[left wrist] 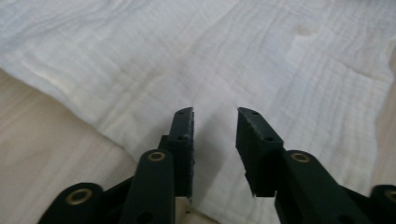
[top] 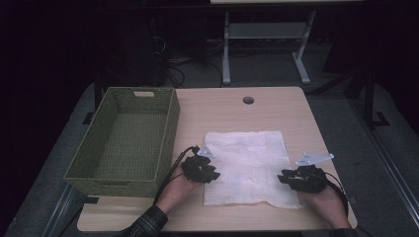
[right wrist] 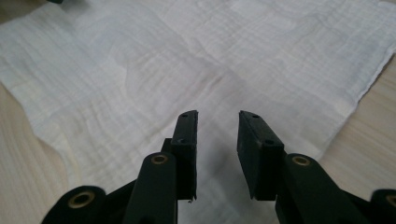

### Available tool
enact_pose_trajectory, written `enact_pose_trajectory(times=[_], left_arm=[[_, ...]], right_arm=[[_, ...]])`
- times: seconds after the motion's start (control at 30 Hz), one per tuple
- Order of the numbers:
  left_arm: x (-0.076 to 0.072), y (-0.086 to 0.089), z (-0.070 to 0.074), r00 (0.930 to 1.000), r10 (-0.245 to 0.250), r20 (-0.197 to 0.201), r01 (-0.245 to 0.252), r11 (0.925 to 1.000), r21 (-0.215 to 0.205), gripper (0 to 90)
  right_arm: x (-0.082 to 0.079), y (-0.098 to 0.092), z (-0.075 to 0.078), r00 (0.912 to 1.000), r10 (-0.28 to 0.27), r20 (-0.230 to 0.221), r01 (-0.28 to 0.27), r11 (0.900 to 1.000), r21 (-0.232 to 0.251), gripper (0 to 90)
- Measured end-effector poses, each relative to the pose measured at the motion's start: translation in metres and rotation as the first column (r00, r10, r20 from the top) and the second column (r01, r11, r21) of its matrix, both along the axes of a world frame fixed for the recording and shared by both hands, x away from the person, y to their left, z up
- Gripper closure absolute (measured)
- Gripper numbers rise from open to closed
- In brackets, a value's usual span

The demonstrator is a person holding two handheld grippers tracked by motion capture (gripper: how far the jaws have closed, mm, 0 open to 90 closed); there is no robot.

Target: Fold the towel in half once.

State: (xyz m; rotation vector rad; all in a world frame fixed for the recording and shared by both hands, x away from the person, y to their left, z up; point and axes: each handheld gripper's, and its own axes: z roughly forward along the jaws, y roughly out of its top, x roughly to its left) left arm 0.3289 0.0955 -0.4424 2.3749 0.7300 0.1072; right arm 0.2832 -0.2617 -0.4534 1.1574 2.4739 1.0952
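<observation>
The cloth (top: 247,165) lies flat on the table (top: 227,111), a white, lightly creased sheet spread near the front edge, with the left gripper (top: 203,170) at its left border and the right gripper (top: 292,178) at its right border. Its near edge is a little ragged and sits close to the table's front.

In the left gripper view the cloth (left wrist: 196,60) runs under the jaws, which stand apart with a clear gap and nothing pinched between them. The right gripper view shows the same — jaws parted over the cloth (right wrist: 205,60), no fabric in the gap. Both look to hover just above the fabric or rest lightly on it; which of the two I cannot tell.

A green woven basket (top: 123,143) stands to the left, touching or just beside the left hand's side of the table, empty as far as the high view shows.

The likely risk from here is an uneven pick-up. If the jaws close with only the top fibres between them, the thin fabric could slip out once lifted. If one gripper catches the edge and the other misses, the sheet would drag and bunch across the table — and the left one, working close to the basket, could knock its wall.
</observation>
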Motion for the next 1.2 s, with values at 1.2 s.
enact_pose_trajectory(times=[1.2], left_arm=[[0.122,-0.009,0.0,0.9601,0.247,0.131,-0.25,0.9683,0.005,56.8]], right_arm=[[0.134,-0.01,0.015,0.9952,-0.097,0.014,0.097,0.995,-0.01,65.0]])
